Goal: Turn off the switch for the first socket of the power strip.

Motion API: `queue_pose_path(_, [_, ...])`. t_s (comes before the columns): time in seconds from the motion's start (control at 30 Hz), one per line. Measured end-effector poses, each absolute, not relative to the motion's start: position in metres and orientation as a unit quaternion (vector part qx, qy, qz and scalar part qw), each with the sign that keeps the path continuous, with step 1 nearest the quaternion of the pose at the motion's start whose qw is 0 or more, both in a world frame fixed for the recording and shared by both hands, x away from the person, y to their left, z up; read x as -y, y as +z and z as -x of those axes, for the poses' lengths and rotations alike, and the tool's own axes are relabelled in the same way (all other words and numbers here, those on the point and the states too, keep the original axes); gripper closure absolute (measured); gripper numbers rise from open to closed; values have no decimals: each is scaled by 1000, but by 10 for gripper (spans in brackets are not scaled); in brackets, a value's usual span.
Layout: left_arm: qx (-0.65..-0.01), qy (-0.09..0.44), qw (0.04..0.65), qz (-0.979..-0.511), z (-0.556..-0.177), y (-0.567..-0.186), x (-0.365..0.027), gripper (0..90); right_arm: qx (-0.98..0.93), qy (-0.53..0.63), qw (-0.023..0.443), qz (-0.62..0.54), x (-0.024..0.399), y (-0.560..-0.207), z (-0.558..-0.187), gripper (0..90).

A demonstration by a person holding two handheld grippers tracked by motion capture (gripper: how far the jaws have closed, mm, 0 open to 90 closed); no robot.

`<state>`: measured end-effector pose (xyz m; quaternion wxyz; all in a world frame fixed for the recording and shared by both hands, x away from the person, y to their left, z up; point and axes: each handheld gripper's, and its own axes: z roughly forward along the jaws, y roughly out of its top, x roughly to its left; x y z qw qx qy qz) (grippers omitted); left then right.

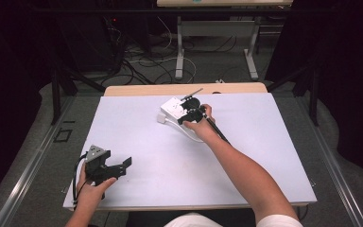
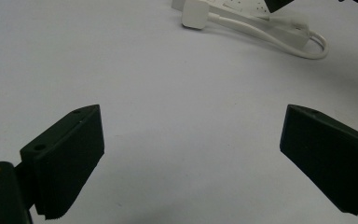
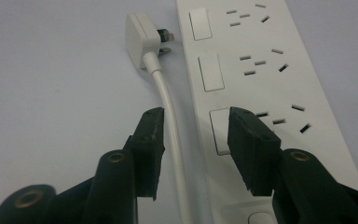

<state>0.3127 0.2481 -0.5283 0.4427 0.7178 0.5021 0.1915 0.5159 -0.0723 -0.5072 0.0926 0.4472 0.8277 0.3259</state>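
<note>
Right tool [image 3: 196,140], part-open, straddles white cable [image 3: 170,116] beside power strip [image 3: 261,70]; left tool [image 2: 191,158] wide.

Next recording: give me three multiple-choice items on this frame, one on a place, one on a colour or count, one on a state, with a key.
1. Where does the plug lie?
A. In a socket of the power strip
B. On the table beside the power strip
C. Between the left claw's jaws

2. What colour is the power strip?
A. White
B. Black
C. Orange

3. How does the left claw stand?
A. Shut on the cable
B. Shut on nothing
C. Open, with nothing between its jaws

Key: 1 B, the right gripper view shows the plug's prongs bare, next to the strip's edge. 2 A, its body and switches are white there. 3 C, the left gripper view shows the jaws wide apart over bare table.
</note>
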Motion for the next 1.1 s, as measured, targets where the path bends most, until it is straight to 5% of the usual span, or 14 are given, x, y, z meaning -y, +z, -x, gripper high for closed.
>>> queue_pose_path(0.73, [-504,189,442,-718,-312,-528,-248,64,-850,307,102,-416,79,-474,-486,375])
queue_pose_path(1.1, [-503,191,442,-717,-312,-528,-248,65,-859,313,94,-395,76,-462,-456,148])
